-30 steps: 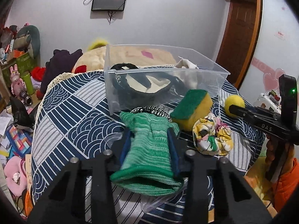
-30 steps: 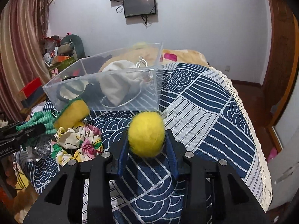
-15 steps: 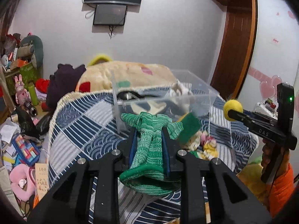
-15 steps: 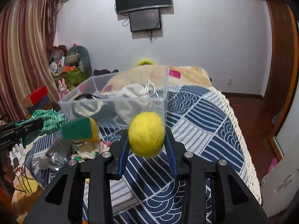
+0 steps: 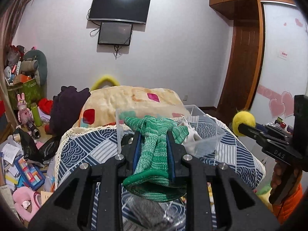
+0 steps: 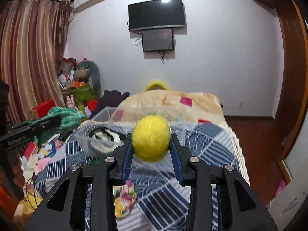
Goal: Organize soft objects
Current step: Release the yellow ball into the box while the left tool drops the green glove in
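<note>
Midway: left gripper (image 5: 154, 146) clamped on green knitted glove (image 5: 156, 150), right gripper (image 6: 151, 150) clamped on fuzzy yellow ball (image 6: 151, 138), both aloft short of clear plastic bin (image 6: 132, 130); floral cloth (image 6: 125, 194) left near bed's front edge.

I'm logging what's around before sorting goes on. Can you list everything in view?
Glove: one, green knit, held up in the left gripper.
Ball: one, yellow fuzzy, held in the right gripper.
Bin: one, clear plastic, on the bed, with pale cloth inside.
Cloth: one, floral yellow and pink, on the bedspread.
Bedspread: one, navy and white pattern.
Blanket: one, cream with coloured patches, behind the bin.
Screens: two, black, on the wall.
Curtain: one, reddish striped, far left.
Left gripper: one, black, blue fingers.
Right gripper: one, black, blue fingers.
</note>
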Available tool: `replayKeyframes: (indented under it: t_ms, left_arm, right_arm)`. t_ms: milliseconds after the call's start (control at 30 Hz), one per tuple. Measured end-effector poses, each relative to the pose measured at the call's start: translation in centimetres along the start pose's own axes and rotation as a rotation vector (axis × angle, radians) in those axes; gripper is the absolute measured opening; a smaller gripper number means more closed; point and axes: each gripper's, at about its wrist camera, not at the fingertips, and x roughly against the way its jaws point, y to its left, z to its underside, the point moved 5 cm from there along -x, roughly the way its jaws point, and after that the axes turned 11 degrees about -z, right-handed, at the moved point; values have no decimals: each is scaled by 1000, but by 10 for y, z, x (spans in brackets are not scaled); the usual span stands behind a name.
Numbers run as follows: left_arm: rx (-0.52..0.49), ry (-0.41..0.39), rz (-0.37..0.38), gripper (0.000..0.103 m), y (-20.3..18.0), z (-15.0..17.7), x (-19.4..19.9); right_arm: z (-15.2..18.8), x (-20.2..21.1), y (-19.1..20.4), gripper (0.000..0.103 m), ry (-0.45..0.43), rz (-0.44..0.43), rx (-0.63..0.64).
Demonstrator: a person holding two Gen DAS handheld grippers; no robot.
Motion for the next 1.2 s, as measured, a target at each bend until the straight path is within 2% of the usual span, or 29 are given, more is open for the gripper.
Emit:
replayKeyframes:
  t_ms: [167,300,533,767,967,1100,1200]
  left_arm:
    - [-6,3,-6,24,-5,-9,-20]
    - [-16,21,-22,24,-7,-10,-39]
    - [-2,94,-17,24,-4,-6,-71]
    - [6,176,-9,24,-3,3,-104]
    - [6,196,-2,24,-6,11,-115]
    - [12,196,-12,25,-7,12,-115]
    - [4,202,-19,30,-7,12,-113]
  right_arm:
    - [-19,-12,7,34,-21,-17,22]
    - [-26,-29,16,34,-5,-39,36]
    - [-17,-73,28,34,97,-64,58]
    - [1,-108,23,34,207,-70,32]
    - [11,-120,21,34,268,-76,32]
    - [12,-119,22,34,277,-75,39]
    - [11,-117,24,35,282,-78,46]
